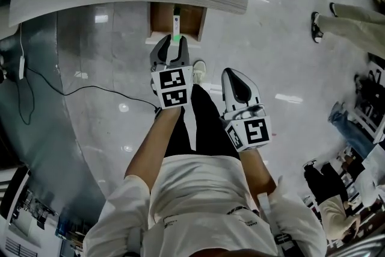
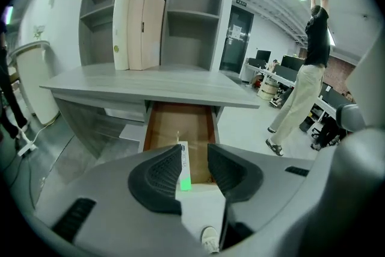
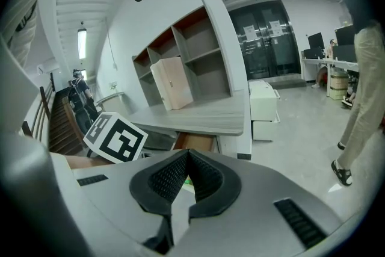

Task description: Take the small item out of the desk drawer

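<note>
Left gripper (image 2: pixel 194 170): released; jaws stand apart above the drawer's front edge; nothing is clamped between the pads.
Right gripper (image 3: pixel 187 158): clenched; jaw tips meet with nothing between them; held beside the left gripper, away from the drawer.
Drawer (image 2: pixel 174 123): pulled open beneath the desk (image 2: pixel 150 84) top.
Small item (image 2: pixel 183 167): white box with green end; lies lengthwise in the drawer; green end toward the front.

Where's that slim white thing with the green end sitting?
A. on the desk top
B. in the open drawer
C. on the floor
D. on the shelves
B: the slim white thing lies on the brown bottom of the open drawer, just under the desk top.
</note>
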Available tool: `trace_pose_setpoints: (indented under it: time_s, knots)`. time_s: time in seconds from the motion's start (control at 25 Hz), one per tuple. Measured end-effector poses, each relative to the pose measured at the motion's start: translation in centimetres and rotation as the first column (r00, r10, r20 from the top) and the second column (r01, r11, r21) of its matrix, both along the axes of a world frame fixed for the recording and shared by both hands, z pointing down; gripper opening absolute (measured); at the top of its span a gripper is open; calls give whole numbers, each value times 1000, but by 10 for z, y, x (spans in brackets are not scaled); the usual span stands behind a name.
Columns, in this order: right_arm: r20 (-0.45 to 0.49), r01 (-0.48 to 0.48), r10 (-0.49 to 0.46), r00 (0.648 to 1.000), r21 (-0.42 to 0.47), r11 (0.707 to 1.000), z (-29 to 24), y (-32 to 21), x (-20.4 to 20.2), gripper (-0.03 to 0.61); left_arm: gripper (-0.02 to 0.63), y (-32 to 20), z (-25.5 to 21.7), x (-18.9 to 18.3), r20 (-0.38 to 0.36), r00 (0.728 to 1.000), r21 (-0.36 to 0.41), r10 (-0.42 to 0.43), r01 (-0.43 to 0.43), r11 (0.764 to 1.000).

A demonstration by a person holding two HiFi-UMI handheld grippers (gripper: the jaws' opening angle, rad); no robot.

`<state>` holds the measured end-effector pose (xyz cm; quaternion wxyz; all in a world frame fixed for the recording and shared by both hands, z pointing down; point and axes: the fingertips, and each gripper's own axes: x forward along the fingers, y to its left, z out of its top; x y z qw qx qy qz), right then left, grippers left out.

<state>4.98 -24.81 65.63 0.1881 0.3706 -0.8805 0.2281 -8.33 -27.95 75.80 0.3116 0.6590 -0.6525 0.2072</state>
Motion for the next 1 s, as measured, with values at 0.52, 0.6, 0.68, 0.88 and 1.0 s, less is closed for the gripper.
trace_pose_setpoints:
  time_s: [0.52,0.6,0.68,0.88,1.0]
  knots:
    - [-44,10,-10,999,1,1000,17,1,4,32,158,-14,76,-7,6,999,-140,-34,35,990]
    - [-48,6,-6,999,-7,1000,19,1,7,32,158,-17,83,-7,10,999,-154,-31,32,988]
    - [-51,1,-2,999,-15,1000,21,0,10,32,158,-19,89,-7,8,999,-170,-34,34,985]
    - [-61,-7,5,998,-33,999,29,-1,13,32,158,-24,103,-7,9,1000,-199,-30,31,980]
    - [-62,-4,2,998,-39,999,34,0,12,32,158,-25,111,-7,3,1000,-220,-29,29,975]
